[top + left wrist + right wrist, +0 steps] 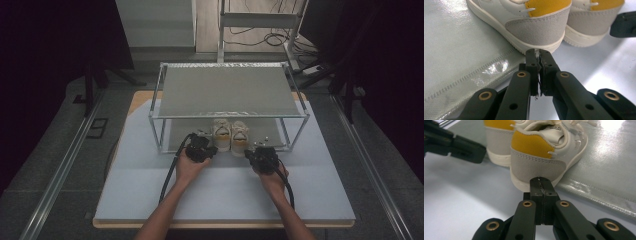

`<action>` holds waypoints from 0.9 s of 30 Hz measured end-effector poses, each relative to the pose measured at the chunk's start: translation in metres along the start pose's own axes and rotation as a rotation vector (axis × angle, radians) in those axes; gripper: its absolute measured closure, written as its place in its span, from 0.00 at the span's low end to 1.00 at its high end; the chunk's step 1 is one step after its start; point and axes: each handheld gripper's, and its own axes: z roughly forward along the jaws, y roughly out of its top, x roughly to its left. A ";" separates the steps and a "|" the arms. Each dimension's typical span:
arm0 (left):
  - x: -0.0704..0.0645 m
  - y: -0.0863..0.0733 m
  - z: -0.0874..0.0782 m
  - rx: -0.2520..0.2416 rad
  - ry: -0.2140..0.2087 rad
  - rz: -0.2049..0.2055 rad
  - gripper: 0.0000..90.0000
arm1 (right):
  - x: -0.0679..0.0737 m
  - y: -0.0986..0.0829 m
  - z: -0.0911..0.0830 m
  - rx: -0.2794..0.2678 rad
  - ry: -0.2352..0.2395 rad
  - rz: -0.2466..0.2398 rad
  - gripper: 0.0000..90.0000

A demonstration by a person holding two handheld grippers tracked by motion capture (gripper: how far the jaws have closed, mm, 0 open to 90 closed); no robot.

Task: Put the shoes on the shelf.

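High view: pale grey table mat [150, 195] in a dark room, metal-framed shelf rack [230, 90] at the far side, pair of white-and-yellow sneakers [230, 134] under it. Left gripper [537, 53] view: jaws pressed together at the left sneaker's heel. Right gripper [541, 182] view: jaws pressed together against the right heel.

Two shoes [230, 135] stand side by side on the worktop [225, 190]. One metal rack [227, 90] with two shelves stands over them. Two tongs [201, 148] are there, one per hand.
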 end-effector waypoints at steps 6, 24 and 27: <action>-0.001 0.000 0.002 0.002 -0.003 -0.002 0.96 | -0.006 0.005 0.010 -0.002 -0.023 0.023 1.00; 0.003 0.005 0.003 0.011 0.008 -0.006 0.94 | -0.012 0.009 0.029 -0.011 -0.048 0.044 1.00; 0.004 0.009 0.004 0.013 0.017 -0.003 0.94 | -0.013 0.009 0.029 -0.013 -0.048 0.043 1.00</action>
